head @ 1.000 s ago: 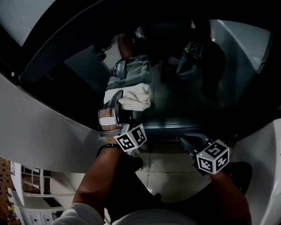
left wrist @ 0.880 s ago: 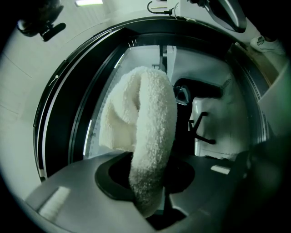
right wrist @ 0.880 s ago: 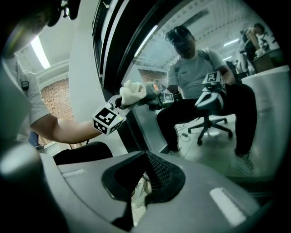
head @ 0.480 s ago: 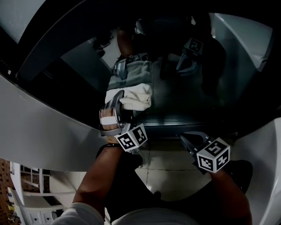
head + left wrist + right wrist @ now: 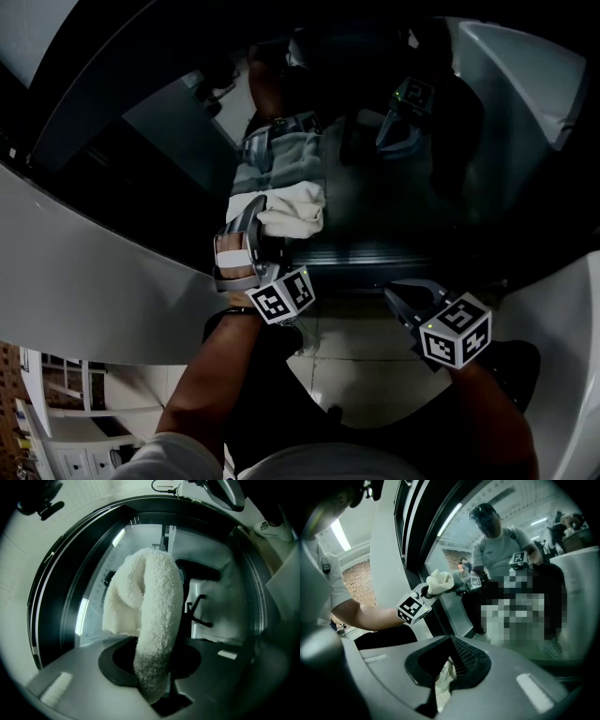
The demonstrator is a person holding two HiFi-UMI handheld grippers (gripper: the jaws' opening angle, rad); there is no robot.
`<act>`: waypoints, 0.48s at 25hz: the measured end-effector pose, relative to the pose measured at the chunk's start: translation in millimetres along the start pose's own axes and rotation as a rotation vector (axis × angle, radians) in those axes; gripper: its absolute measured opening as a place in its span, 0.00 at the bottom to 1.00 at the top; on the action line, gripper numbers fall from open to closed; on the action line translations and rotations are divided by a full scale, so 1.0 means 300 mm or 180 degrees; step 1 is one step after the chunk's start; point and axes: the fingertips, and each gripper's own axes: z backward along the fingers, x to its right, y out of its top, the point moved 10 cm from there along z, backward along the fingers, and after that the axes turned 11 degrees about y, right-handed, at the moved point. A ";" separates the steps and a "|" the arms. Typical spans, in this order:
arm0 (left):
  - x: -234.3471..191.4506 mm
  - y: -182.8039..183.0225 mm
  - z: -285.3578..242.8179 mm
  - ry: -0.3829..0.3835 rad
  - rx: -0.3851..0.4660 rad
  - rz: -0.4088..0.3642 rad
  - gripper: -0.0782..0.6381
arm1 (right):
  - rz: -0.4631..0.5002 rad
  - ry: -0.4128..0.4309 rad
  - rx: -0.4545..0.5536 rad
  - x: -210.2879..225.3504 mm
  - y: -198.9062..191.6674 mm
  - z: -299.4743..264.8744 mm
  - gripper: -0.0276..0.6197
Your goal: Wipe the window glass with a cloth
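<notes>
Found window glass (image 5: 375, 178) dark and reflective, filling the upper half of the head view, set in a dark frame (image 5: 51, 602). Noted reflections of the person and of both tools in the pane. Observed pale tiled floor (image 5: 361, 361) below the bottom rail. Recorded a bare forearm (image 5: 211, 375) reaching up behind the left gripper (image 5: 270, 220), raised to the lower part of the glass. Found its jaws clamped on a white terry cloth (image 5: 150, 620), bunched into a thick fold standing out past the jaw tips. Judged the fold to be pressed against the pane just above the bottom rail, meeting its own reflection in the right gripper view. Found the right gripper (image 5: 405, 298) held lower and to the right, clear of the glass, jaws parted with nothing between them. Saw only a white shoe (image 5: 442, 679) through that gap. Noted a marker cube (image 5: 281, 297) at the rear of the left tool and a second cube (image 5: 457, 335) on the right.
</notes>
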 end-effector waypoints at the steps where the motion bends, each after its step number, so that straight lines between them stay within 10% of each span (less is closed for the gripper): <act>1: 0.005 -0.002 0.002 -0.0017 -0.0008 0.0004 0.28 | -0.0002 0.0001 -0.0008 -0.001 0.000 -0.002 0.04; 12: 0.034 -0.026 0.009 -0.0136 -0.0034 -0.0001 0.28 | -0.0017 -0.0010 -0.0051 -0.010 0.022 -0.013 0.04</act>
